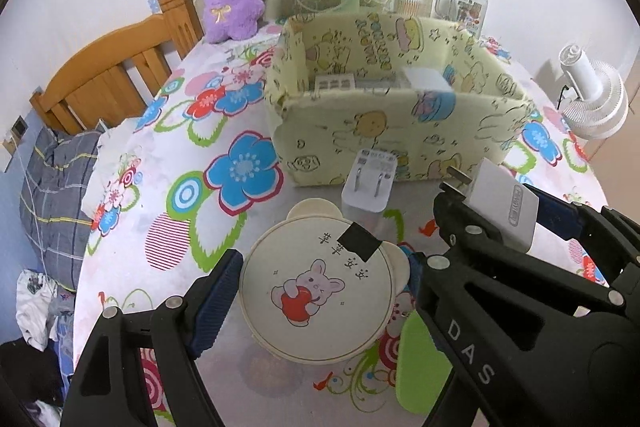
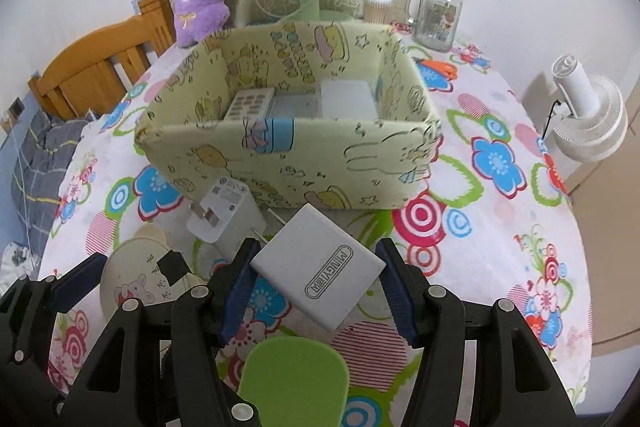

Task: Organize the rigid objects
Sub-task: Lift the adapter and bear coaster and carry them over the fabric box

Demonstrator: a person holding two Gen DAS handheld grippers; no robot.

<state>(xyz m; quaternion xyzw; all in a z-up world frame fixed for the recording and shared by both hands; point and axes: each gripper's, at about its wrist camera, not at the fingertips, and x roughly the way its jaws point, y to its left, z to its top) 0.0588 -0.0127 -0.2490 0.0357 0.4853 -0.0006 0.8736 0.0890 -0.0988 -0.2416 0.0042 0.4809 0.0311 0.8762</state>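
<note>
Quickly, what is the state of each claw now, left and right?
Left claw: open, its fingers on both sides of the round cream case, not clearly gripping it.
Right claw: shut on the white charger.

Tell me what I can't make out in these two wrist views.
- Storage box floor: both views, front wall hides it.
- Small charger label: too small in either view.
- Green object: right wrist, cut off by bottom edge.
- Round lid: right wrist, left gripper fingers cover part.
</note>
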